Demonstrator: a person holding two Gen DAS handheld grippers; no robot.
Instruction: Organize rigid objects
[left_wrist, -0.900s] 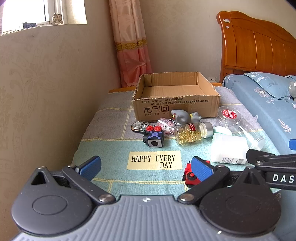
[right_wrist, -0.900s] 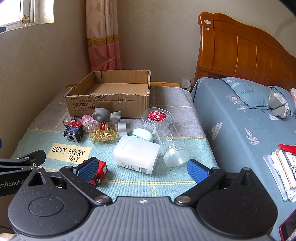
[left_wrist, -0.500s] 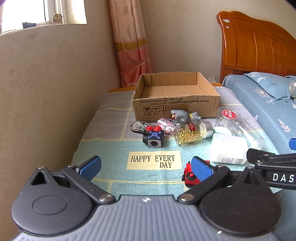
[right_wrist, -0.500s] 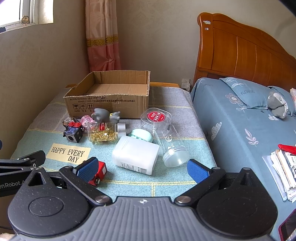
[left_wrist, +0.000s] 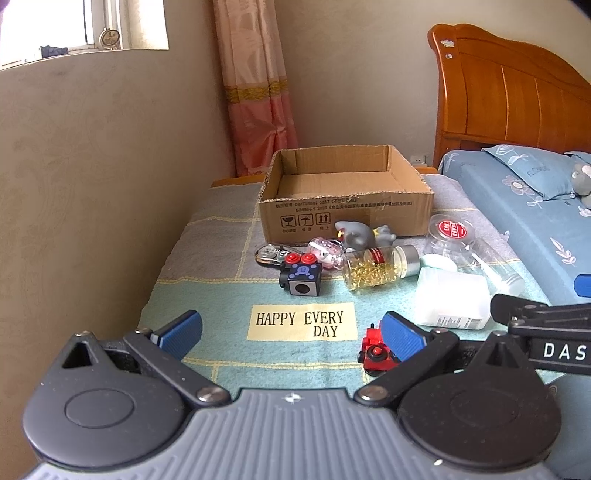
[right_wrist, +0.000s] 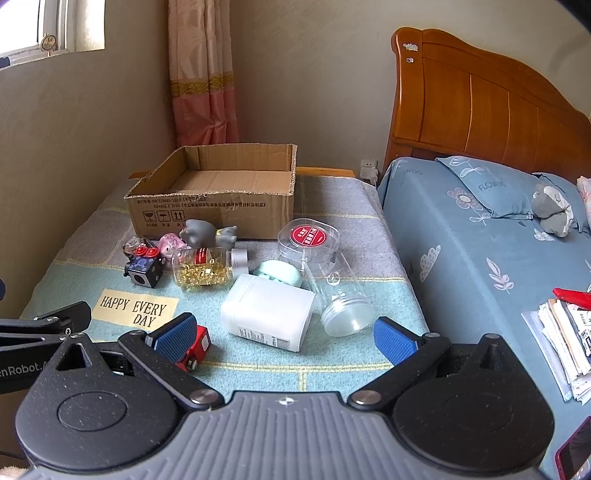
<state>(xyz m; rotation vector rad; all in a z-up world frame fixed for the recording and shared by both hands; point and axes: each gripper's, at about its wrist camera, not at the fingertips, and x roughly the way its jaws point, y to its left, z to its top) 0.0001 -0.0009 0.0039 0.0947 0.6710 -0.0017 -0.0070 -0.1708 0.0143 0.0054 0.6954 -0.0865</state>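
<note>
An open cardboard box (left_wrist: 347, 218) (right_wrist: 210, 210) stands at the back of a cloth-covered table. In front of it lie a grey figurine (left_wrist: 356, 234), a pink toy (left_wrist: 327, 254), a black cube with red buttons (left_wrist: 301, 277) (right_wrist: 144, 271), a jar of gold beads (left_wrist: 373, 267) (right_wrist: 205, 267), a white bottle (left_wrist: 452, 301) (right_wrist: 267, 312), clear jars (right_wrist: 325, 266) and a red toy car (left_wrist: 375, 352) (right_wrist: 194, 347). My left gripper (left_wrist: 291, 334) is open and empty above the near table edge. My right gripper (right_wrist: 284, 332) is open and empty, just short of the white bottle.
A "HAPPY EVERY DAY" label (left_wrist: 303, 321) is on the cloth. A wall runs along the left. A bed with blue bedding (right_wrist: 480, 251) and a wooden headboard stands to the right, with papers (right_wrist: 561, 339) on it. A mint lid (right_wrist: 277, 273) lies behind the white bottle.
The right wrist view has shifted very slightly; the objects have not moved. Both grippers stay open.
</note>
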